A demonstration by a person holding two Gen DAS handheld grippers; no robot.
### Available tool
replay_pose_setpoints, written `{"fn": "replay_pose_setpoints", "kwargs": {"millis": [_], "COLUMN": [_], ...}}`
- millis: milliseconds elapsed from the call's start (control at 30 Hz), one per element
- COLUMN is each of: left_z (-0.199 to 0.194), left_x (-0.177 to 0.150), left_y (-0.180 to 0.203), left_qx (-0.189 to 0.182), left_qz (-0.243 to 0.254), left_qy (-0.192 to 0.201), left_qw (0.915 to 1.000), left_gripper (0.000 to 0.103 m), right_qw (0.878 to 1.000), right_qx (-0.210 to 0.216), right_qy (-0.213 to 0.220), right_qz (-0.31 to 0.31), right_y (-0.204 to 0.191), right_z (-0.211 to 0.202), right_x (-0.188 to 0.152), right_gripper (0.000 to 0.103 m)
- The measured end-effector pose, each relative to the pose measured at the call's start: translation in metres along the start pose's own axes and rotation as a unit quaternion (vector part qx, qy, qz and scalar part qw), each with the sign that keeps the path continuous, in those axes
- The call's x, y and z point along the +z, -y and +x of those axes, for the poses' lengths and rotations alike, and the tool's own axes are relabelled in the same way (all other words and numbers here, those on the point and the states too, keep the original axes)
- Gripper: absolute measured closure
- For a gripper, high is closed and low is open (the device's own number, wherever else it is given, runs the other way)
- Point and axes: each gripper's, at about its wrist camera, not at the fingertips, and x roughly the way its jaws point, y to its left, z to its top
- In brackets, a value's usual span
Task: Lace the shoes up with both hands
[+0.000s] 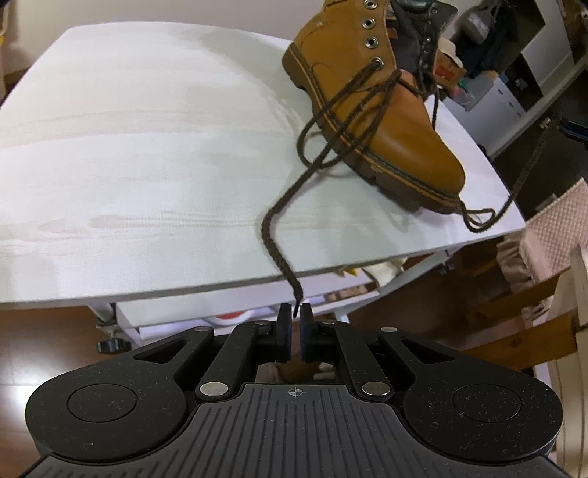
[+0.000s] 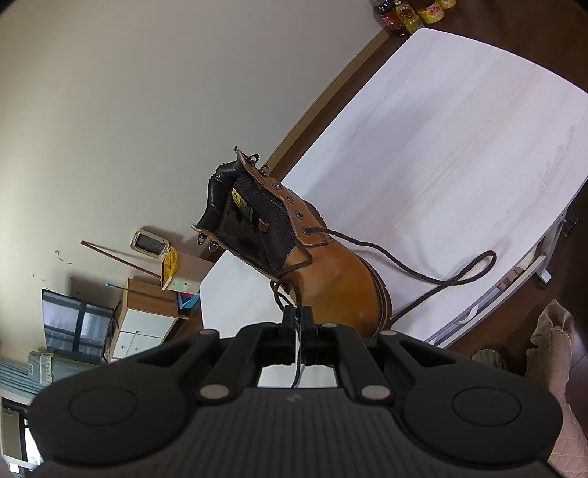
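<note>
A tan leather work boot (image 1: 389,110) stands on a white wood-grain table (image 1: 147,147), near the table's right corner as the left wrist camera sees it, its toe pointing toward the camera and its dark lug sole resting on the tabletop. Metal eyelets (image 1: 371,42) run up the side of the boot's opening; only the lowest pair is threaded. A dark brown braided lace (image 1: 279,228) comes out of the lowest eyelet, loops loosely over the side of the boot and runs down across the table edge to the left gripper (image 1: 295,316). The lace's tip sits between the gripper's two black pads (image 1: 283,331), whose jaws are drawn nearly together and pinch that tip.

From the right wrist camera the boot (image 2: 341,279) appears tilted, its tongue and dark mesh lining open toward the lens. The other end of the lace (image 2: 283,290) drops from the near lowest eyelet straight into the right gripper (image 2: 298,320), whose jaws are closed tightly on it, with the lace tip hanging out behind the pads. The far strand curls in a loose loop (image 2: 474,268) on the tabletop (image 2: 459,128) beside the boot.

Beyond the table stand bottles (image 2: 411,11) on the floor and a small cabinet (image 2: 147,323)
</note>
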Motion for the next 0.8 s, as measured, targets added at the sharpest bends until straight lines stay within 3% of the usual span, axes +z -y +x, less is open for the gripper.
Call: {"fn": "replay_pose_setpoints", "kwargs": {"millis": [433,800], "left_z": [0.004,-0.034], "left_x": [0.004,0.019], "left_y": [0.002,0.016], "left_qx": [0.022,-0.029], "left_qz": [0.01,0.074], "left_qy": [0.009,0.039], "left_qw": [0.9997,0.9961], "left_gripper": [0.1,0.102], "right_qw": [1.0,1.0], "right_qx": [0.003,0.009], "right_qy": [-0.009,-0.008], "right_qz": [0.001,0.008], "right_y": [0.002,0.005], "right_z": [0.005,0.002], "right_x": [0.0,-0.001], "right_gripper": [0.1,0.1]}}
